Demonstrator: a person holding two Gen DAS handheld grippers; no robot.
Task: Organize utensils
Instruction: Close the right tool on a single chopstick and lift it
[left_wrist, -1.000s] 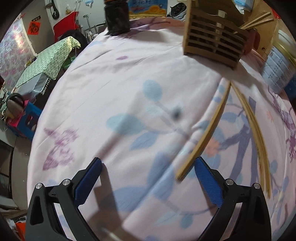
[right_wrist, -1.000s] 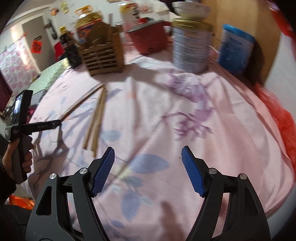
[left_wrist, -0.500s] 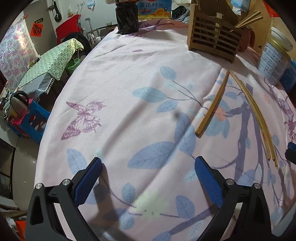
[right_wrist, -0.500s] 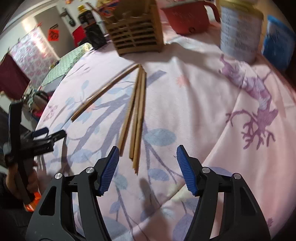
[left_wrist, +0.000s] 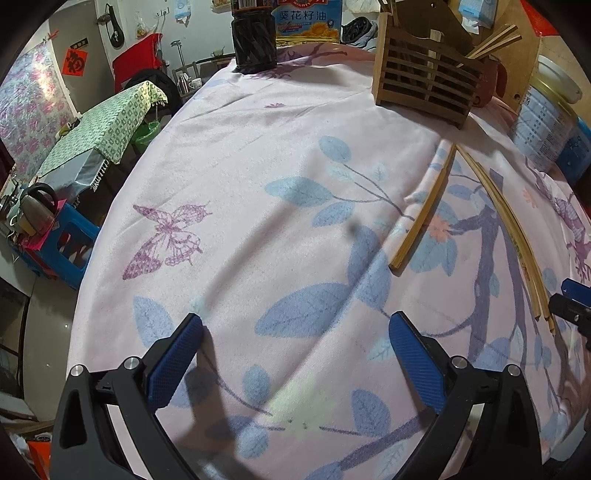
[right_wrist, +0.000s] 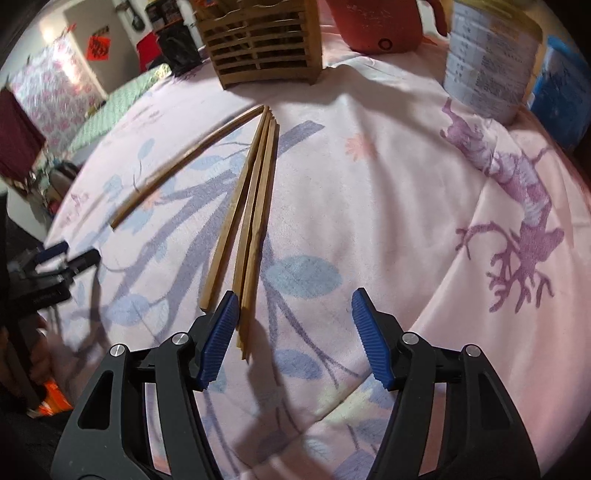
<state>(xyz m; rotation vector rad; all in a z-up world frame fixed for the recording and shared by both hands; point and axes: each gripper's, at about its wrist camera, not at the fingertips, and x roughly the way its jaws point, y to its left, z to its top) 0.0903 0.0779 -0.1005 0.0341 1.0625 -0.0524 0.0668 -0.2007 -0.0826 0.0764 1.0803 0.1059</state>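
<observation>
Several wooden chopsticks lie on the pink floral tablecloth (right_wrist: 388, 192). A bundle of three (right_wrist: 255, 206) points at my right gripper (right_wrist: 294, 295); its near ends lie just inside the left pad (right_wrist: 221, 328), with a wide gap to the other pad. That gripper is open and low over the cloth. One more chopstick (right_wrist: 188, 162) lies angled to the left. My left gripper (left_wrist: 295, 317) hovers open over bare cloth, left of that chopstick (left_wrist: 424, 210) and the bundle (left_wrist: 509, 229). The slatted wooden holder (left_wrist: 424, 81) stands at the back with chopsticks in it.
Behind the chopsticks stand a red pot (right_wrist: 380, 26), a tall tin can (right_wrist: 487, 62) and a blue box (right_wrist: 561, 81). A dark bottle (left_wrist: 255, 40) and an oil carton (left_wrist: 306, 18) sit at the far edge. The table drops off on the left (left_wrist: 92, 280).
My right gripper came down and left onto the near ends of the chopstick bundle, and its jaws narrowed. My left gripper drew back from the single chopstick early on, then stayed still.
</observation>
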